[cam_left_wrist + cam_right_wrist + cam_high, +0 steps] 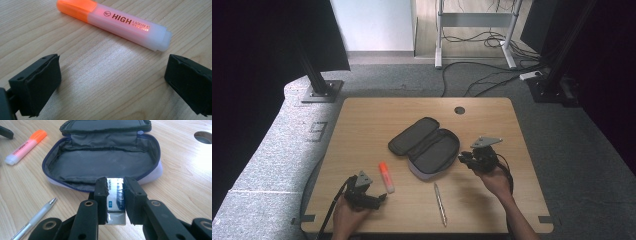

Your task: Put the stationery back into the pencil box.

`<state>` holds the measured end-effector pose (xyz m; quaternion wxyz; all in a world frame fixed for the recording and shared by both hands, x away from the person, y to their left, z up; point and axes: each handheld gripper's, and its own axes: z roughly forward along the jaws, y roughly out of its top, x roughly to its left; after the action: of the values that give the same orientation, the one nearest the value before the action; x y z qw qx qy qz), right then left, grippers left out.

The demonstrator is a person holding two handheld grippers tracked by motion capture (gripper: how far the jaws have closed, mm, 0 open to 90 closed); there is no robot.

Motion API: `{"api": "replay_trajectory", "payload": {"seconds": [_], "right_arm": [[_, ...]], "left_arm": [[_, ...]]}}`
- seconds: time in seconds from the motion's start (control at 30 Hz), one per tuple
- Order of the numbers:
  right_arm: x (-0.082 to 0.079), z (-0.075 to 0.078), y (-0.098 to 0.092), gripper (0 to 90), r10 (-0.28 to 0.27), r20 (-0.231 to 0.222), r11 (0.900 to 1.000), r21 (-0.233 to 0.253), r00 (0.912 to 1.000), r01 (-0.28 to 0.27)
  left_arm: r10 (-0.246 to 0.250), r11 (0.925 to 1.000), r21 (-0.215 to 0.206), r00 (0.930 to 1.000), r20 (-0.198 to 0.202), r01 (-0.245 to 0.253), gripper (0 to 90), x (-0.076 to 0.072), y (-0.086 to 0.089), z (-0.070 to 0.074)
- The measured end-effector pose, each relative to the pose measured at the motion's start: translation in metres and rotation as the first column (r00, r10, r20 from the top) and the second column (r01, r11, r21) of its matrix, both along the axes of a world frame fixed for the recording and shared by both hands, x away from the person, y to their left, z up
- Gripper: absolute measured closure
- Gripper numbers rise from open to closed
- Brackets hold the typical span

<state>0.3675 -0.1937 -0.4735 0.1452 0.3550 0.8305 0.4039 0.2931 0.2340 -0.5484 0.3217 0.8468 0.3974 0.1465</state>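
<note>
Eraser (115,195) clamped in right tongs (115,192) at frame centre, before the open case (100,162); left tongs (110,82) spread below highlighter (113,23).

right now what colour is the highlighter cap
Orange, on a pale translucent pinkish highlighter body. The cap shows best in the left gripper view.

Wooden counter (362,125) | open dark pencil case (426,146) at centre | orange highlighter (386,177) left of it | pen (440,204) near front edge
</note>
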Motion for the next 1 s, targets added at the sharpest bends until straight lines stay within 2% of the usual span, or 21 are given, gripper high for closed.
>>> {"api": "replay_trajectory", "payload": {"seconds": [0.43,1.0], "right_arm": [[0.017,0.005,0.016,71.9,0.013,0.016,1.000,-0.029,0.9998,-0.012],[0.044,0.009,0.029,71.9,-0.006,0.030,0.999,-0.042,0.9995,0.007]], "left_arm": [[0.000,1.0000,0.000,1.0000,0.000,0.000,0.4,0.000,0.000,0.000],[-0.001,1.0000,0.002,1.0000,-0.001,0.001,0.4,0.000,0.000,0.000]]}}
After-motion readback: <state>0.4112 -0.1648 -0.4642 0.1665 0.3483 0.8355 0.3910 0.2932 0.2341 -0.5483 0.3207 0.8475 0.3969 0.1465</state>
